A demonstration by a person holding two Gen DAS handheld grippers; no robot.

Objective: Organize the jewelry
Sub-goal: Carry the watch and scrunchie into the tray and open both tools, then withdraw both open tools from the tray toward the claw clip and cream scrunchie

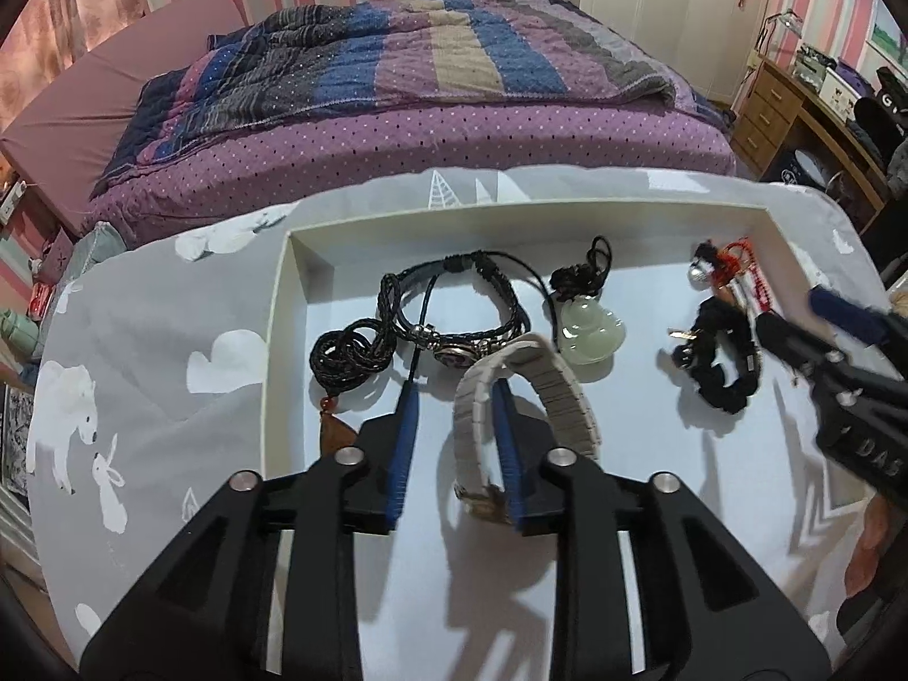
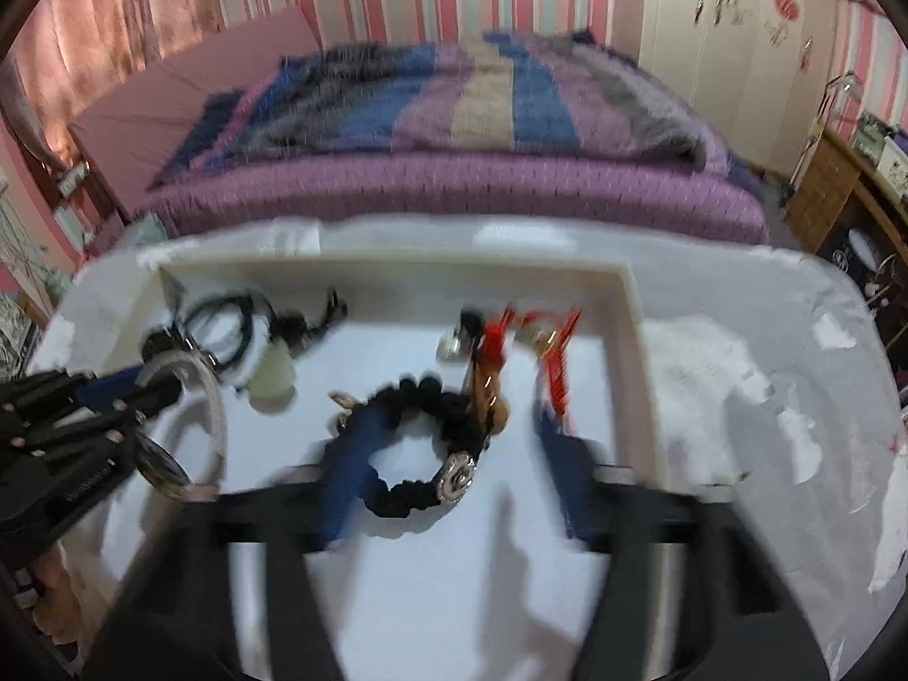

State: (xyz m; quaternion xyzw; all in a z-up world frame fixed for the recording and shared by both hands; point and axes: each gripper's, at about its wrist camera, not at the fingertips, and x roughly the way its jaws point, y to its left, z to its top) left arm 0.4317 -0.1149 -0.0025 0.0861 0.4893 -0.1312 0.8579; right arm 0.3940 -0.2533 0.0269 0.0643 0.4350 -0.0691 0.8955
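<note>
A white tray [image 1: 284,306] lies on a grey animal-print cloth. In it are a black cord necklace [image 1: 346,352], a black braided bracelet [image 1: 454,312], a jade gourd pendant [image 1: 590,335], a black bead bracelet [image 1: 721,357] and red tassel charms [image 1: 738,272]. My left gripper [image 1: 454,403] is open over the tray; its right finger passes through the loop of a grey-banded watch [image 1: 533,397]. My right gripper [image 2: 454,431] is open and blurred, with the bead bracelet [image 2: 420,442] lying between its fingers; it also shows in the left wrist view [image 1: 794,318].
A bed [image 1: 425,85] with a striped quilt stands just beyond the cloth-covered surface. A wooden desk [image 1: 794,108] with clutter is at the far right. A white wardrobe [image 2: 726,28] stands behind the bed.
</note>
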